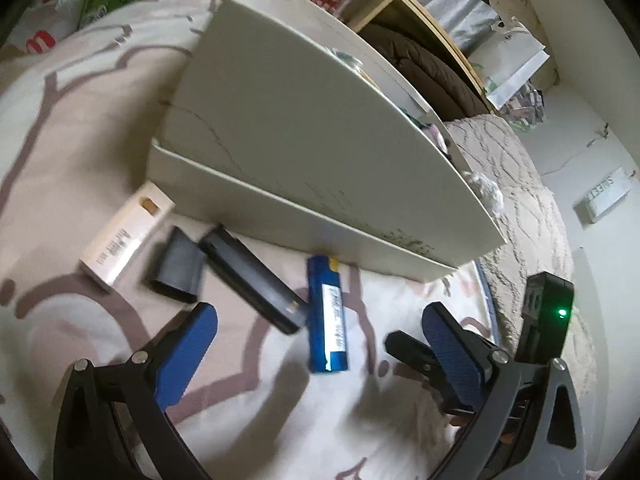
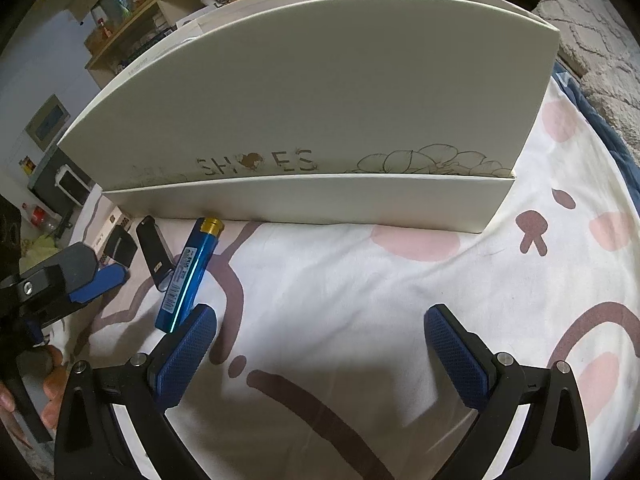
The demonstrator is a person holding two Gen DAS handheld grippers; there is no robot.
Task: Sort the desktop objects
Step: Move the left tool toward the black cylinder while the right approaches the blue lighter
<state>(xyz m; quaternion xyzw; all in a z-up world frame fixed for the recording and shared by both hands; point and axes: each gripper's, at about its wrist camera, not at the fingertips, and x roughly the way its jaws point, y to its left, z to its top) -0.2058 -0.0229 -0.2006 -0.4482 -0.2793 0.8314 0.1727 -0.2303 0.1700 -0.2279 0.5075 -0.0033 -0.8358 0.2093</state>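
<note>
A blue tube with a gold cap [image 1: 327, 314] lies on the patterned bedsheet in front of a white shoe box [image 1: 304, 148]; it also shows in the right wrist view [image 2: 188, 274]. Beside it lie a long black case [image 1: 252, 278], a small black piece [image 1: 178, 266] and a white carton [image 1: 124, 236]. My left gripper [image 1: 320, 320] is open just above the blue tube, fingers either side. My right gripper [image 2: 320, 320] is open and empty over bare sheet, right of the tube. The shoe box [image 2: 304, 120] reads "SHOES".
The right gripper's finger [image 1: 448, 344] reaches into the left wrist view beside the tube. The left gripper [image 2: 80, 276] shows at the left of the right wrist view. A beige rug [image 1: 520, 208] lies past the sheet's edge. Shelves [image 2: 132, 28] stand behind the box.
</note>
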